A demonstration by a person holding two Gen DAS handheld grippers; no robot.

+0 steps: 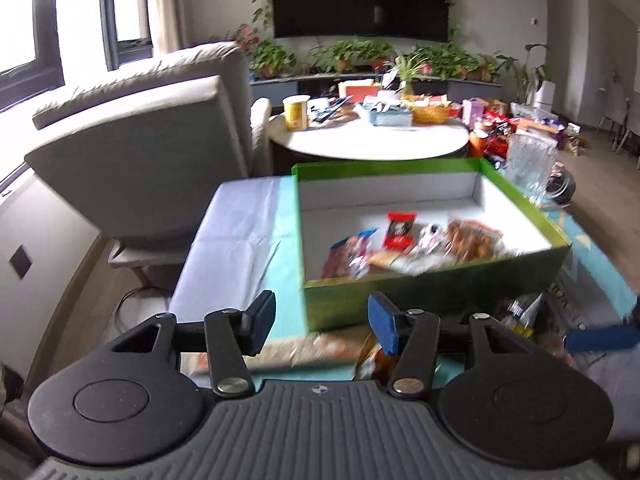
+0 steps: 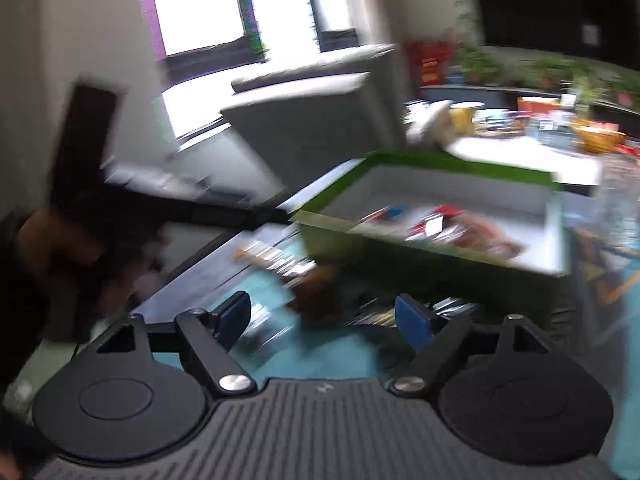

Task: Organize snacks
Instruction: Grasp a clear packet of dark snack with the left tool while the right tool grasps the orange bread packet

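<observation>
Hovering short of the green box (image 1: 432, 304), the left gripper (image 1: 322, 322) and right gripper (image 2: 326, 316) both stand open and empty, between picks. Several snacks (image 1: 404, 246) already lie in the box; loose packets (image 1: 304, 350) wait on the teal cloth (image 1: 286, 216), needing a grasp next. An armchair (image 1: 152, 152) stands behind.

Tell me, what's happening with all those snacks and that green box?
A person is tidying snacks with a gripper in each hand. The green box sits on a table with a teal cloth and already holds several snack packets. More packets lie on the cloth in front of it. Right now the left gripper and the right gripper are both open and empty, close to those loose packets.
</observation>
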